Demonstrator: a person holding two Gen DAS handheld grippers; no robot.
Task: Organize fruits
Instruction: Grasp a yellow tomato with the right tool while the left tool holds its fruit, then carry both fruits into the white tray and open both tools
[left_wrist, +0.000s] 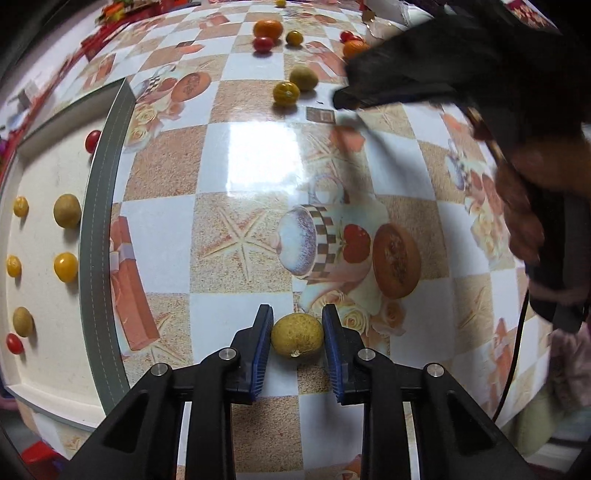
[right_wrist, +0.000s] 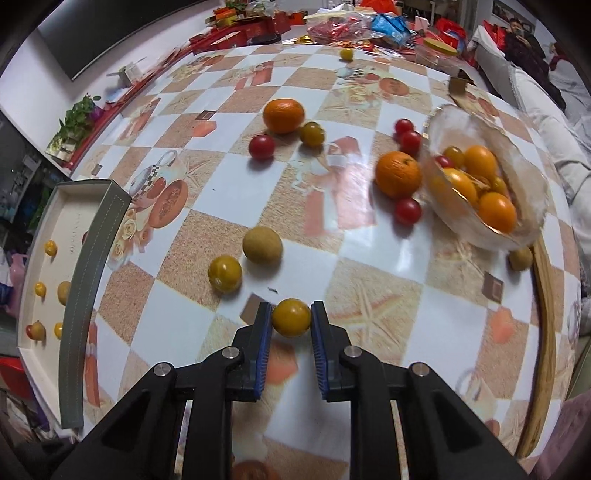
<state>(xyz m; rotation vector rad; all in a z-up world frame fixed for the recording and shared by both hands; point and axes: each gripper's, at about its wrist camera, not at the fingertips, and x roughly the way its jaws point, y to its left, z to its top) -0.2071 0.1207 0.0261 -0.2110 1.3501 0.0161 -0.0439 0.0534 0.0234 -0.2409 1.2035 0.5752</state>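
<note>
My left gripper (left_wrist: 297, 325) is shut on a tan-green round fruit (left_wrist: 296, 335) that rests on the checked tablecloth, blue pads touching both its sides. My right gripper (right_wrist: 291, 317) is shut on a small yellow tomato (right_wrist: 291, 317) just above the cloth. The white tray (left_wrist: 44, 177) with a grey rim lies at the left and holds rows of small yellow, tan and red fruits; the same tray (right_wrist: 70, 210) shows at the left in the right wrist view. A glass bowl (right_wrist: 532, 206) at the right holds orange and yellow fruits.
Loose fruits lie on the cloth: a tan fruit (right_wrist: 262, 245), a yellow tomato (right_wrist: 224, 274), two tangerines (right_wrist: 283, 115) (right_wrist: 398, 174), several red tomatoes (right_wrist: 261, 147). A person's dark sleeve (left_wrist: 461, 62) reaches in at the upper right of the left wrist view. Boxes and bags crowd the far table edge.
</note>
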